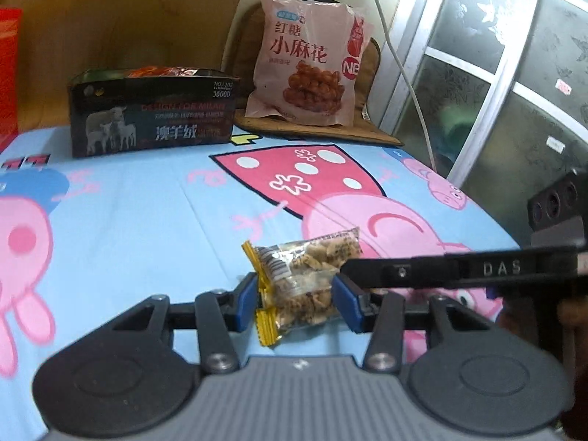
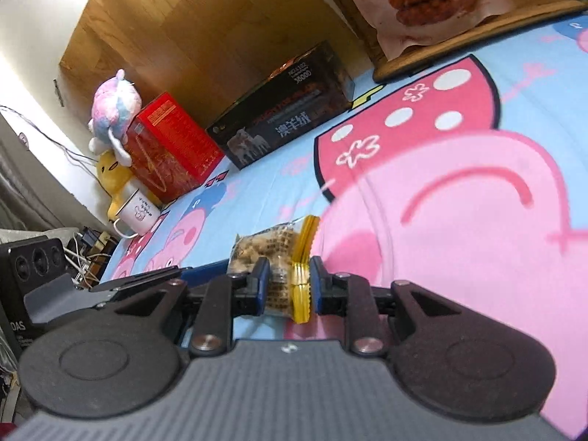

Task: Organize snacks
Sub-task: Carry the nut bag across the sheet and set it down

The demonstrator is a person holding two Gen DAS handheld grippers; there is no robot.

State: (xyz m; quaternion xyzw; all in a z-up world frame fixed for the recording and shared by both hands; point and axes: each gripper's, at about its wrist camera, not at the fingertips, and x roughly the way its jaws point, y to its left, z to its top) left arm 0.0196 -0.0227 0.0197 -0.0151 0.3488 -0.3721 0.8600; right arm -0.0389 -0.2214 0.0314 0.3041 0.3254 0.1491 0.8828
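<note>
Both claws, left gripper [image 1: 296, 303] and right gripper [image 2: 287, 286], clenched on one snack packet [image 1: 307, 283], dark open box [image 1: 152, 115] far ahead-left.

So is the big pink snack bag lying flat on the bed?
No, the pink bag stands upright at the far end, leaning back on a brown cushion beside the black box.
</note>
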